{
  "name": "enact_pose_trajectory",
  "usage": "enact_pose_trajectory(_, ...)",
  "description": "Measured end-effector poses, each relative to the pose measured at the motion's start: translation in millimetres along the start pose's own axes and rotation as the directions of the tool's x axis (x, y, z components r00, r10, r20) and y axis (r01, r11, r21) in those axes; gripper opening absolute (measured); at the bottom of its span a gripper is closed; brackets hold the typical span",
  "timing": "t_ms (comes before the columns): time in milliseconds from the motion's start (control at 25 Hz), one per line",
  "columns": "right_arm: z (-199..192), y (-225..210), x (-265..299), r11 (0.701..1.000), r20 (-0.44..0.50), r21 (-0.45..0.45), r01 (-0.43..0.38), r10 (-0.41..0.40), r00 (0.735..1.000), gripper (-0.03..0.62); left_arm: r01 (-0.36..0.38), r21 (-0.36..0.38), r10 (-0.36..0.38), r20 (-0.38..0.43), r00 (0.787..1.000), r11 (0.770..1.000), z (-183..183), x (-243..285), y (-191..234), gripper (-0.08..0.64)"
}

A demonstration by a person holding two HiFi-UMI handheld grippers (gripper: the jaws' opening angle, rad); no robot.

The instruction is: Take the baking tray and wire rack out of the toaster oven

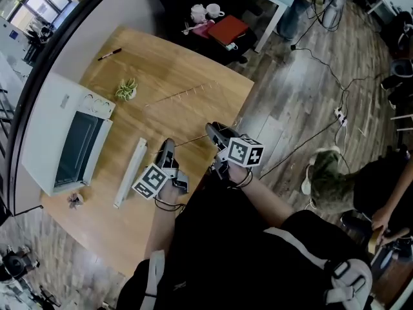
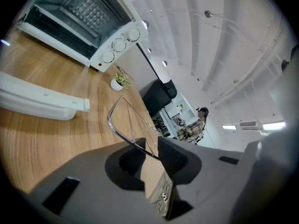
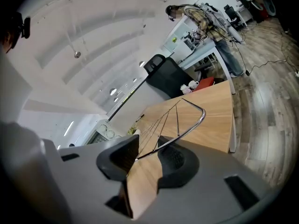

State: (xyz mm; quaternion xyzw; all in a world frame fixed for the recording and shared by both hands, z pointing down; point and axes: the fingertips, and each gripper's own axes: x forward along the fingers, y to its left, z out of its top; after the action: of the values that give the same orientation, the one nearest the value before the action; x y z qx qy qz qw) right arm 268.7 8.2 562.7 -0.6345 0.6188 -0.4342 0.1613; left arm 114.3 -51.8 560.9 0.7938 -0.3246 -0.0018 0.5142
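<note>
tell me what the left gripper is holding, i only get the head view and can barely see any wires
Observer: The left gripper is shut on the rim wire of the wire rack. The wire runs straight across between its jaws.
Operator: and the right one
Observer: The right gripper is shut on the rack's rim too, with the cross wires fanning away from it over the table.
Operator: where along the rim
Observer: Each grip sits close to a rounded corner. The corner shows just left of the left gripper's jaws and just right of the right gripper's.
</note>
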Motion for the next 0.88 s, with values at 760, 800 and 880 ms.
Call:
enact_pose_trajectory(760, -42, -58, 32, 0.995, -0.364, 0.086, 0.059, -0.023, 0.931, 0.172, -0.333, -0.124, 0.325, -0.078, 0.942, 0.935, -44, 21, 63, 0.104)
enact_pose_trajectory(800, -48, -59, 32, 0.993, -0.395, 0.098, 0.069, -0.025, 0.918, 0.216, -0.352, -0.125, 0.343, -0.089, 0.935, 0.927, -47, 20, 66, 0.106)
enact_pose_trajectory(880, -57, -61, 31, 0.985, -0.441, 0.144, 0.092, -0.019, 0.897, 0.272, -0.395, -0.122, 0.383, -0.109, 0.917, 0.911, -51, 18, 74, 0.109)
